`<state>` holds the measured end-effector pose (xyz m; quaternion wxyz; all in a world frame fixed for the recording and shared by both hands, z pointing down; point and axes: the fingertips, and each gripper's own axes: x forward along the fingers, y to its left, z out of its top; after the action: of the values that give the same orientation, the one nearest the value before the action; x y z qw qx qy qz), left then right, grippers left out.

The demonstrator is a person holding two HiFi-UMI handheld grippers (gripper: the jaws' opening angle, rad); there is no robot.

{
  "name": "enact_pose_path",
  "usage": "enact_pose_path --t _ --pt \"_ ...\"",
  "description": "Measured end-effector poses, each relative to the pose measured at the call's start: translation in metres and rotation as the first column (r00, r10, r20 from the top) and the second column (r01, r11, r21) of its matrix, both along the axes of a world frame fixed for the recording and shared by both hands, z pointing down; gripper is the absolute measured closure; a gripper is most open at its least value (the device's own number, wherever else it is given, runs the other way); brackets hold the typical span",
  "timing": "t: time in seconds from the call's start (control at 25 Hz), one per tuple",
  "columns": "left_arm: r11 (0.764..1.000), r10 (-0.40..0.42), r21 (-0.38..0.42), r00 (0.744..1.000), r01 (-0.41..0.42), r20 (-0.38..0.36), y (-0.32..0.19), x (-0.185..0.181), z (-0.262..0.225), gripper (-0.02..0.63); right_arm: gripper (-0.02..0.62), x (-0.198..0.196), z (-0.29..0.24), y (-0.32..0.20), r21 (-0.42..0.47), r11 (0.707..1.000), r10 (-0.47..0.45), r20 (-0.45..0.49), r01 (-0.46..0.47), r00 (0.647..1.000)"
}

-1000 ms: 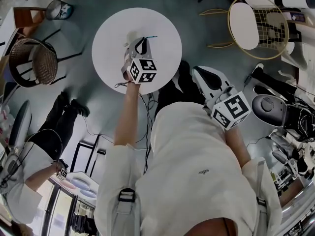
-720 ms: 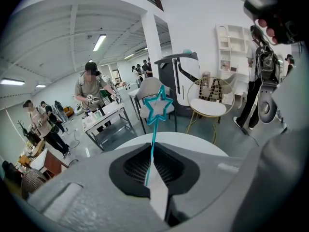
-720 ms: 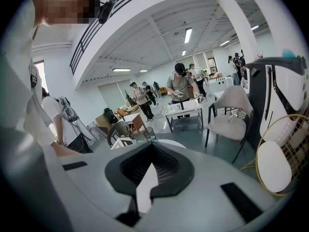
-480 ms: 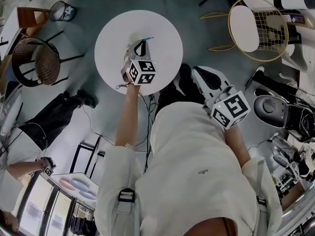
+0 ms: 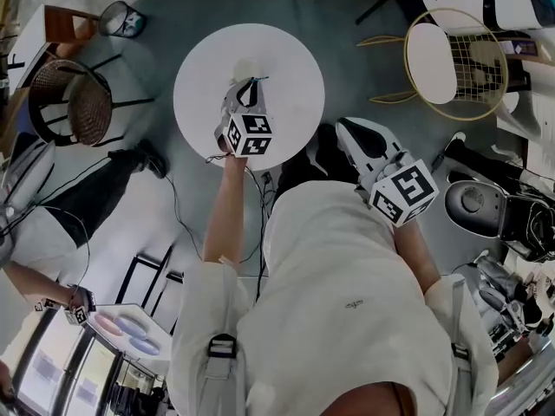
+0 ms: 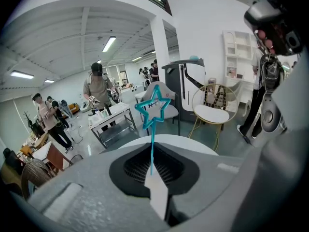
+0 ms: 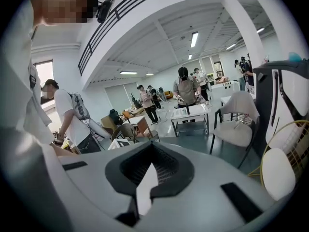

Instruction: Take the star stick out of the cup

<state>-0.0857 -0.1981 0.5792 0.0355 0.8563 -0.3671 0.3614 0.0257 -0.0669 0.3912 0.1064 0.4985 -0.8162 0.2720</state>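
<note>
A teal star stick [image 6: 154, 113] stands upright out of my left gripper [image 6: 153, 174], whose jaws are shut on its thin stem. The star head is high over the round white table [image 6: 195, 143]. From the head view, the left gripper [image 5: 245, 94] hangs over the middle of that table [image 5: 199, 85], and the stick's teal tip [image 5: 261, 80] pokes out beyond it. A pale cup [image 5: 247, 66] shows faintly on the table just past the gripper. My right gripper [image 5: 349, 131] is held off the table's right edge, and its jaws [image 7: 145, 180] are shut on nothing.
A gold wire chair [image 5: 455, 55] with a white seat stands to the right of the table. A wicker chair [image 5: 69, 102] and a small bin [image 5: 121, 17] are at the left. Cables [image 5: 260, 189] trail on the floor by my feet. Several people stand further off.
The left gripper stays over the table's middle with the stick in it. The person at the lower left has shifted, and the head view has drifted slightly.
</note>
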Motion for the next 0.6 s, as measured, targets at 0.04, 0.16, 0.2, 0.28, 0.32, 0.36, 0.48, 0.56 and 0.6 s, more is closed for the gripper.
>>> enact_pose_path --t 0.04,0.16,0.2,0.28,0.32,0.36,0.48,0.56,0.6 --pt "1.000 -0.002 0.003 1.000 0.002 -0.008 0.001 0.000 -0.004 0.584 0.589 -0.001 -0.001 0.001 0.005 1.000 -0.004 0.000 0.004 1.000" --pt "1.000 -0.010 0.015 0.999 0.011 -0.033 0.002 -0.001 -0.017 0.584 0.589 -0.005 -0.006 0.000 0.031 0.999 -0.023 0.008 0.023 1.000" --pt "1.000 -0.015 0.017 0.999 0.016 -0.045 0.003 -0.002 -0.022 0.584 0.589 -0.006 -0.008 0.000 0.036 0.999 -0.027 0.010 0.027 1.000" --pt "0.999 -0.031 0.012 0.996 0.032 -0.086 0.005 -0.004 -0.031 0.584 0.589 -0.009 -0.009 0.000 0.042 0.999 -0.031 0.013 0.030 0.999" --pt "0.999 -0.043 0.007 0.993 0.044 -0.111 0.006 -0.006 -0.035 0.584 0.589 -0.010 -0.009 0.000 0.046 0.998 -0.035 0.015 0.035 0.999" --pt "0.998 -0.055 0.003 0.990 0.056 -0.133 0.007 -0.008 -0.040 0.584 0.589 -0.012 -0.010 -0.001 0.053 0.998 -0.042 0.017 0.041 0.999" --pt "0.996 -0.082 0.010 0.981 0.085 -0.174 0.011 -0.016 -0.057 0.584 0.589 -0.018 -0.012 -0.001 0.074 0.995 -0.065 0.028 0.063 0.997" --pt "0.995 -0.092 0.022 0.974 0.099 -0.205 0.014 -0.019 -0.070 0.584 0.589 -0.021 -0.014 -0.001 0.084 0.993 -0.080 0.033 0.077 0.996" --pt "0.994 -0.097 0.027 0.971 0.106 -0.220 0.016 -0.020 -0.076 0.584 0.589 -0.023 -0.015 0.000 0.089 0.992 -0.088 0.035 0.085 0.995"
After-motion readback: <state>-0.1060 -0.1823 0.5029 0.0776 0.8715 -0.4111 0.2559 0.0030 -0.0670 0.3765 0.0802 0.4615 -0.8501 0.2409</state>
